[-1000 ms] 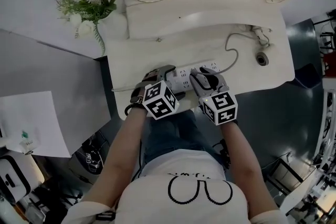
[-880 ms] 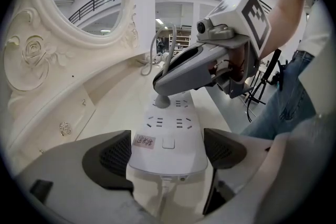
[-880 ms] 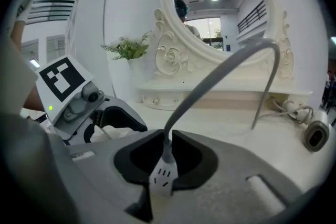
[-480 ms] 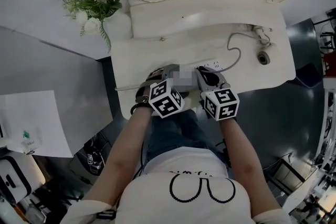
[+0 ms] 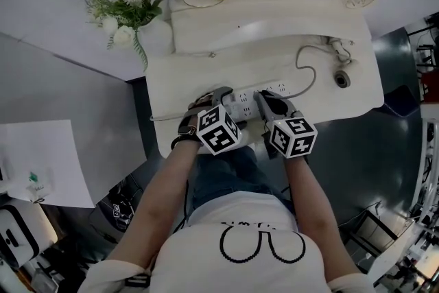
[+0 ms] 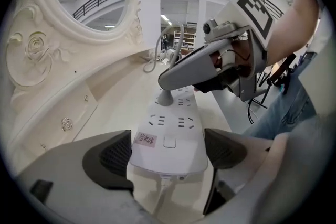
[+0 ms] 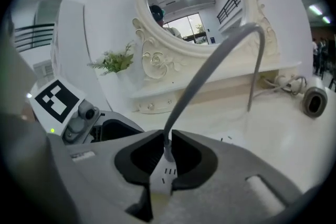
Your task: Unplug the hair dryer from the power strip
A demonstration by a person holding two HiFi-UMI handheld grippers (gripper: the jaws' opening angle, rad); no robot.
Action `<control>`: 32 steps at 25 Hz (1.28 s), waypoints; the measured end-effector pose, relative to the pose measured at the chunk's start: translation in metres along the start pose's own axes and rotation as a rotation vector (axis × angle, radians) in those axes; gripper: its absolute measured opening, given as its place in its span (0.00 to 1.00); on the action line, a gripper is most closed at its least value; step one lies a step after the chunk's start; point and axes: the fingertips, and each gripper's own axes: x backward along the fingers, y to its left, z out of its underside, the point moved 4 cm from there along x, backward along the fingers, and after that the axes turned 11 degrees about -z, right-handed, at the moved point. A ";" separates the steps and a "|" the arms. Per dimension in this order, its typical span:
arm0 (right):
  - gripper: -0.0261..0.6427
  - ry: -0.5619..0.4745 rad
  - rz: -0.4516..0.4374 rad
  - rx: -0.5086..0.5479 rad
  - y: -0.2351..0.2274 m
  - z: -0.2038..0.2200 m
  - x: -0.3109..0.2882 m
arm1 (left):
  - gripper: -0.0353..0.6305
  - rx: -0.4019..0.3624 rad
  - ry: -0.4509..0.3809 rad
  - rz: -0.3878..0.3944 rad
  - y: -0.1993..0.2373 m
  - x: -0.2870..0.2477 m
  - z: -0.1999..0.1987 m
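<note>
Closest in, the near end of the power strip (image 6: 167, 128) is held by the left gripper (image 6: 169, 150), whose jaws are pressed on it, one pad against each long side. Just past that, the plug (image 6: 166, 96) is seen standing in the strip, pinched by the right gripper (image 7: 167, 159); those jaws have just been closing and are clamped tight on the plug's body. The plug is judged to be not yet out, so the pull is the step in hand. To do it well, the strip should be kept pinned flat on the white surface (image 5: 185, 75) so it is not lifted along, and the plug should be drawn straight out of its holes, not tipped to a side. The pull should be made on the plug's body, not on the cord (image 7: 197, 86). From the plug, the grey cord is seen to arch up and back down toward the hair dryer (image 5: 342, 77), which is laid well apart from the strip, at the upper right of the head view. Farthest back, a mirror (image 7: 184, 8) is stood at the top of the frame and flowers (image 5: 127, 7) are set at the upper left. Counted up: two grippers, one power strip, one plug seen in it, one cord, one hair dryer, one mirror and one bunch of flowers.
</note>
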 end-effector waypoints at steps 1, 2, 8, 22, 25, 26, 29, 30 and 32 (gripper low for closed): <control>0.11 0.001 0.005 0.001 0.001 0.001 0.001 | 0.70 0.004 0.001 0.000 0.000 0.000 0.000; 0.10 0.018 0.018 0.034 0.003 0.001 0.002 | 0.70 0.001 0.006 0.002 0.000 0.000 0.000; 0.10 0.182 0.088 0.361 0.020 -0.005 -0.009 | 0.69 -0.061 0.050 0.016 -0.003 -0.003 -0.001; 0.10 0.200 0.067 0.346 0.021 -0.011 -0.004 | 0.70 0.018 0.045 -0.021 -0.002 -0.003 -0.004; 0.10 0.199 0.070 0.329 0.015 -0.015 -0.011 | 0.70 -0.012 0.047 -0.028 -0.004 -0.004 -0.004; 0.09 0.182 0.060 0.286 0.010 -0.017 -0.012 | 0.69 -0.007 0.045 -0.034 -0.004 -0.004 -0.004; 0.09 0.119 0.020 0.153 0.001 -0.020 -0.005 | 0.70 0.021 0.037 -0.045 -0.003 -0.004 -0.004; 0.08 0.107 0.010 0.128 0.000 -0.020 -0.002 | 0.70 0.026 0.035 -0.045 -0.003 -0.004 -0.004; 0.08 0.106 0.002 0.119 0.003 -0.018 0.004 | 0.70 0.027 0.035 -0.043 -0.002 -0.004 -0.004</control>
